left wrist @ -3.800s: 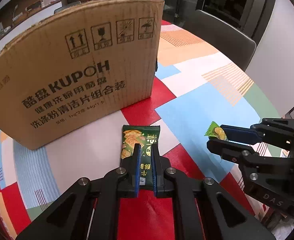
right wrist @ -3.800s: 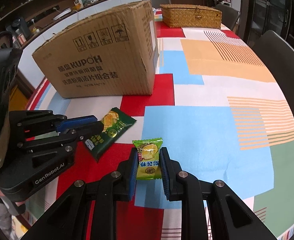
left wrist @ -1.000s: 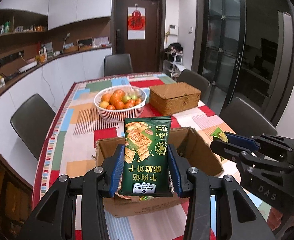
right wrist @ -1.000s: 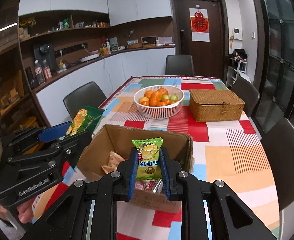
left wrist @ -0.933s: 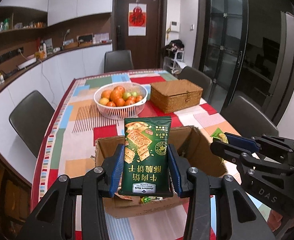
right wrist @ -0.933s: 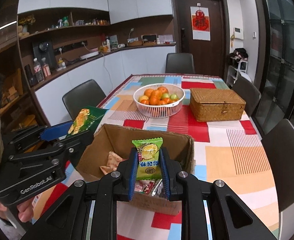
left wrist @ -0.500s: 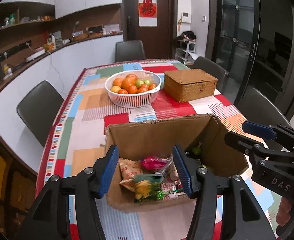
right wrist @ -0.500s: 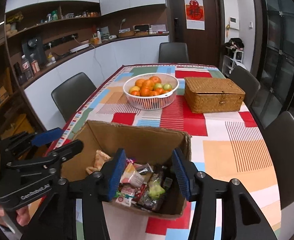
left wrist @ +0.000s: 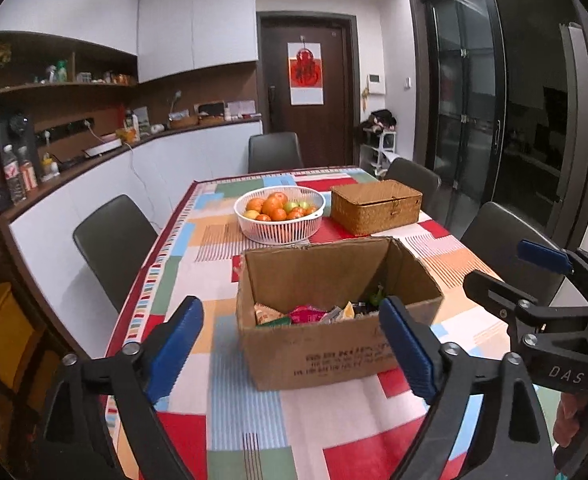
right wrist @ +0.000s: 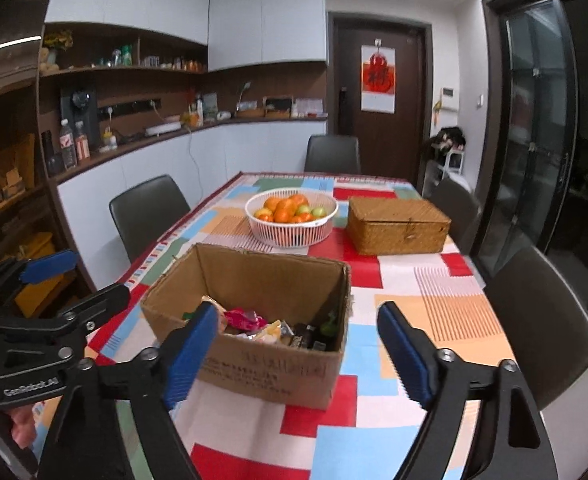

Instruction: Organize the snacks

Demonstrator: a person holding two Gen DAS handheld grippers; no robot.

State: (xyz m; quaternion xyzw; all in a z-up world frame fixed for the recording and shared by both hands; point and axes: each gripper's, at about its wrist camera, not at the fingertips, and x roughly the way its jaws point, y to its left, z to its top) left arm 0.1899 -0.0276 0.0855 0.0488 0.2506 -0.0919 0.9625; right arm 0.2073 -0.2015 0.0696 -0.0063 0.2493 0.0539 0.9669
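The long counter (left wrist: 450,264), covered by a patchwork cloth of red, blue, orange and white, is seen stretching away from both cameras. The open brown cardboard box (left wrist: 326,354) is set on it at the near end, with its long axis lying across the view. Assorted wrapped snacks (right wrist: 254,324) are seen heaped on the box floor. Beyond the box, a white slatted basket of oranges and green fruit (left wrist: 280,226) and a lidded woven wicker chest (left wrist: 376,208) are placed side by side.

The left claw (left wrist: 290,344) and the right claw (right wrist: 298,346) are both being spread wide, and nothing is held between either pair of blue pads. The box is framed straight ahead and below each claw; neither can be judged nearer.
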